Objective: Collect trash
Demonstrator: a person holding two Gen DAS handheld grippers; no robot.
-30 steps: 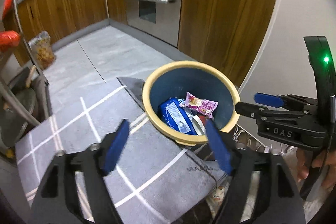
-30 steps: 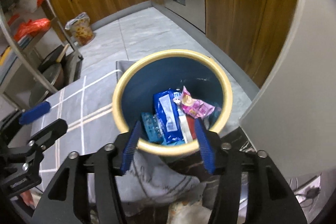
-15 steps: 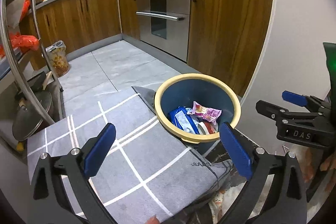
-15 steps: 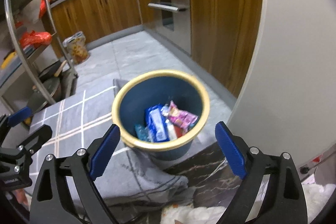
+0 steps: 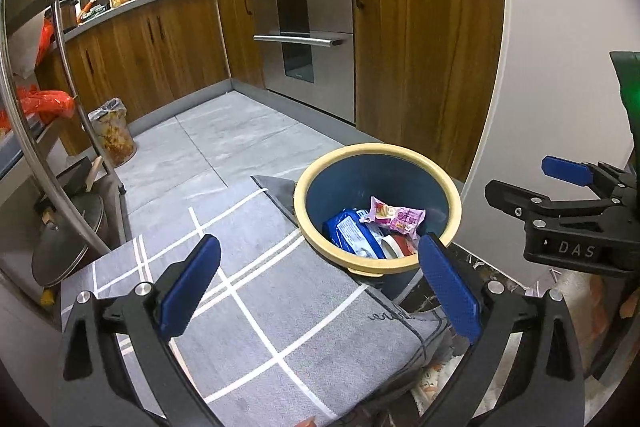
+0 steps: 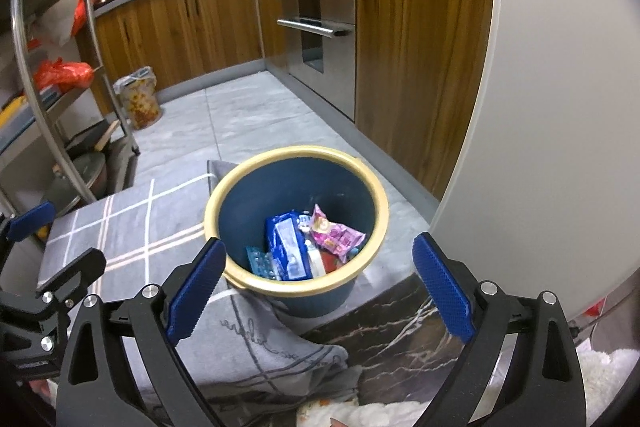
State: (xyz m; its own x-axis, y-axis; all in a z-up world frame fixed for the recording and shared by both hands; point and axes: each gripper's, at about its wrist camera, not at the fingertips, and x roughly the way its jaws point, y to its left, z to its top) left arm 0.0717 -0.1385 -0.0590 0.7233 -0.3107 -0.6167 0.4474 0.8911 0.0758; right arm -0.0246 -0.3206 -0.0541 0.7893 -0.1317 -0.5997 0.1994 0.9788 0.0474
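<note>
A: Where does the trash sit?

B: In the bin (image 6: pixel 296 227), a blue bucket with a yellow rim, standing on the grey tiled floor just beyond the edge of the dark marble table (image 6: pixel 404 331). Inside lie a blue pack (image 6: pixel 286 247), a pink wrapper (image 6: pixel 336 233) leaning over it, and a blister strip (image 6: pixel 260 263) at the left wall.

A: And the tongs?

B: Both stand wide with nothing between the pads. The left gripper (image 5: pixel 320 283) hangs over the grey checked cloth (image 5: pixel 256 291), its right pad (image 5: pixel 450 287) in line with the bin's near rim. The right gripper (image 6: pixel 316 281) points down at the bin from the table side; both its pads are bare.

A: Do they touch the bin?

B: No. Each is above and short of it. From the left camera the right gripper shows at the far right, apart from the bin.

A: Anything else nearby?

B: A steel rack (image 6: pixel 44 75) to the left with pot lids and a red bag (image 6: pixel 64 75), wooden cabinets (image 6: pixel 180 27) and an oven (image 6: pixel 320 15) behind.
</note>
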